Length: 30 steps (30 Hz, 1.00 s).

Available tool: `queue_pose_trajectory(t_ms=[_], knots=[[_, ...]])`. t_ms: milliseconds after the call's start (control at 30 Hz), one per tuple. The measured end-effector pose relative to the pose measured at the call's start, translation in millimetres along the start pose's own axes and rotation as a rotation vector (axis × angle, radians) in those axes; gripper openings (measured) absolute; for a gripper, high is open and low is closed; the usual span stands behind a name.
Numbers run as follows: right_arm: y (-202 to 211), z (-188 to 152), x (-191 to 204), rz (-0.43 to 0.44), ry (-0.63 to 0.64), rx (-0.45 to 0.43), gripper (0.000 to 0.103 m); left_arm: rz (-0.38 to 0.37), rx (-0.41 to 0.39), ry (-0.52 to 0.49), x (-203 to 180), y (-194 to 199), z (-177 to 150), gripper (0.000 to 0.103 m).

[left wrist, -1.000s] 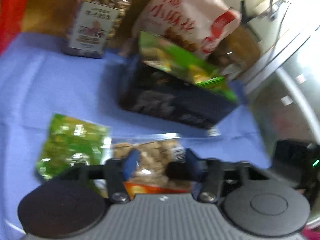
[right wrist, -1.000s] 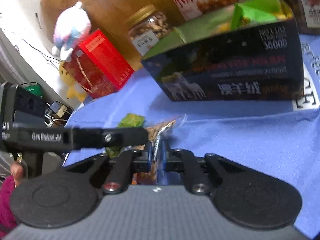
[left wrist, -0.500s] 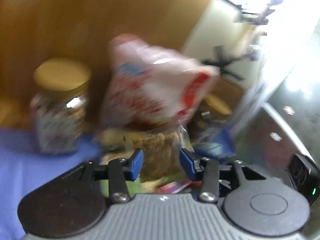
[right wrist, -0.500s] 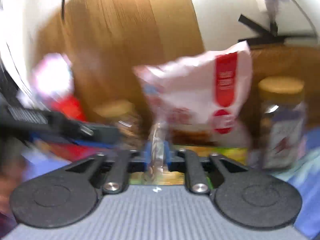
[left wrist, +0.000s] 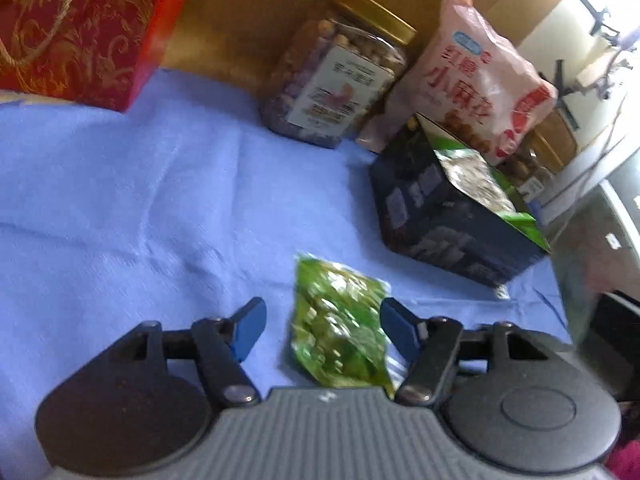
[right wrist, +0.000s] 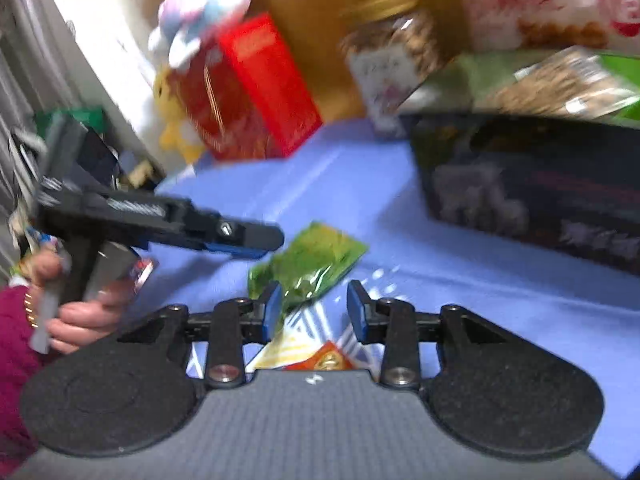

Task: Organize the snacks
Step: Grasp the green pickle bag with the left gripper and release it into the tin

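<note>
Blue cloth (left wrist: pixel 120 208) covers the table, with a red gift box (left wrist: pixel 76 28) at far left, then a gold-lidded nut jar (left wrist: pixel 340 76), a pink snack bag (left wrist: pixel 476 80) and a dark box (left wrist: pixel 448 216) holding packets. Your left gripper (left wrist: pixel 322 326) is opening, its pads clear of the green snack packet (left wrist: pixel 340 332) lying flat between them. Your right gripper (right wrist: pixel 314 306) stands partly open, empty, over that packet's near end.

Each tool (left wrist: pixel 322 326) (right wrist: pixel 313 310) had black arms, blue finger pads, silver screws, ribbed grey housing; the sleeve (right wrist: pixel 12 344) was magenta.
</note>
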State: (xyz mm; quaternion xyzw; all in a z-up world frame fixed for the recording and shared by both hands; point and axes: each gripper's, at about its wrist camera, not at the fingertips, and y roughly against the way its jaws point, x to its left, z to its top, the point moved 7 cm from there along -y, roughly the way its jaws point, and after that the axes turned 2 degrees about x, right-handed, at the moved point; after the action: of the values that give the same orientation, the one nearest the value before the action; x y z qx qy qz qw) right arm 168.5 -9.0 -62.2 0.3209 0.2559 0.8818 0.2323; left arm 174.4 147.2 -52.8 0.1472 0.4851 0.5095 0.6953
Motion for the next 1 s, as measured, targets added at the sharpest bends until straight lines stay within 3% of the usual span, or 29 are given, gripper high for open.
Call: queue_pose_trajectory(t_ms=[67,167,200,233,267,500,567,667,733,767,800,900,1000], knots=[[-7,4,8,-0.017,0.051,-0.024,0.039,-0.026,-0.017,0.003,-7,-5,-6,0.061],[-14,8,13,-0.085,0.105,-0.048,0.022,0.050,-0.042,-0.058,-22,-9,-9,0.060],[-11,9,12,-0.082,0.100,-0.059,0.015,0.040,-0.040,-0.052,-25,-10,-10,0.057],[-7,10,11,-0.099,0.105,-0.075,0.014,0.007,-0.033,-0.038,-30,-10,-8,0.046],[2,11,11,-0.097,0.115,-0.109,0.003,-0.051,-0.015,-0.027,-39,-10,-5,0.043],[72,37,8,-0.190,0.200,-0.332,0.003,-0.176,-0.064,-0.155,-119,-15,37,0.043],[84,37,-3,-0.214,0.193,-0.349,0.003,-0.156,-0.085,-0.188,-128,-15,42,0.043],[90,30,-30,-0.217,0.145,-0.317,0.008,-0.086,-0.098,-0.179,-115,-14,42,0.049],[85,22,-47,-0.264,0.140,-0.276,0.022,-0.053,-0.075,-0.132,-96,-18,40,0.063],[81,16,-54,-0.276,0.136,-0.247,0.039,-0.044,-0.063,-0.116,-87,-21,38,0.065],[77,11,-61,-0.277,0.130,-0.215,0.048,-0.041,-0.040,-0.102,-81,-26,35,0.065],[67,-3,-68,-0.266,0.111,-0.142,0.056,-0.086,0.024,-0.093,-81,-40,26,0.067],[60,-16,-67,-0.221,0.088,-0.096,0.057,-0.138,0.102,-0.108,-93,-61,10,0.068]])
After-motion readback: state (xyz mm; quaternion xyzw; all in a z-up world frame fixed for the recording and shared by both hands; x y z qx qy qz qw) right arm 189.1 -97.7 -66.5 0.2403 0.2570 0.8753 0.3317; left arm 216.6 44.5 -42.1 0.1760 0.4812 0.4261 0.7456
